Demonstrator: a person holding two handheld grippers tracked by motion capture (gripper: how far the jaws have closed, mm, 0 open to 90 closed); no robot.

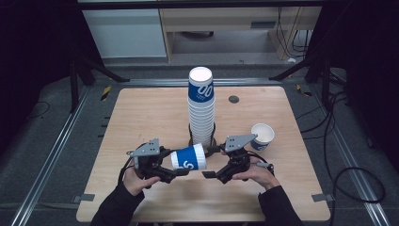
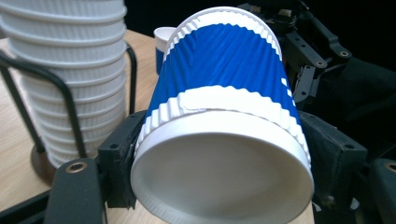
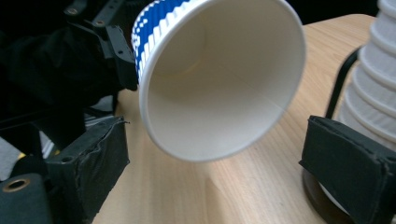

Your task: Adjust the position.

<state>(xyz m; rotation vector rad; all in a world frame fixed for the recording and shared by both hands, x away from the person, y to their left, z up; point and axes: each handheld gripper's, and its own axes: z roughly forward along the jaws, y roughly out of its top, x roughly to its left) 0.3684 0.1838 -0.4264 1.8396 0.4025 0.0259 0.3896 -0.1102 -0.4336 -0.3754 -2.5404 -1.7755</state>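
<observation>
Worktop [image 1: 141, 117] – tall stack of cups [image 1: 201, 110] in its wire holder rises just beyond both claws. Left claw [image 1: 181, 172] clamps the blue cup [image 1: 188, 157] on its side, mouth toward the right claw [image 1: 207, 174], whose jaws stand wide and empty just short of the rim. Best approach, I judge: keep the cup level and take it across the rim – gently, since paper walls crush.

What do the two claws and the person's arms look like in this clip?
Both the left claw and the right claw are black, each topped by a grey three-cornered plate with small dots at the corners. Their pads are blocky and wrapped in black tape. A thin black cable loops from each. The person wears dark long sleeves reaching the wrists.
</observation>
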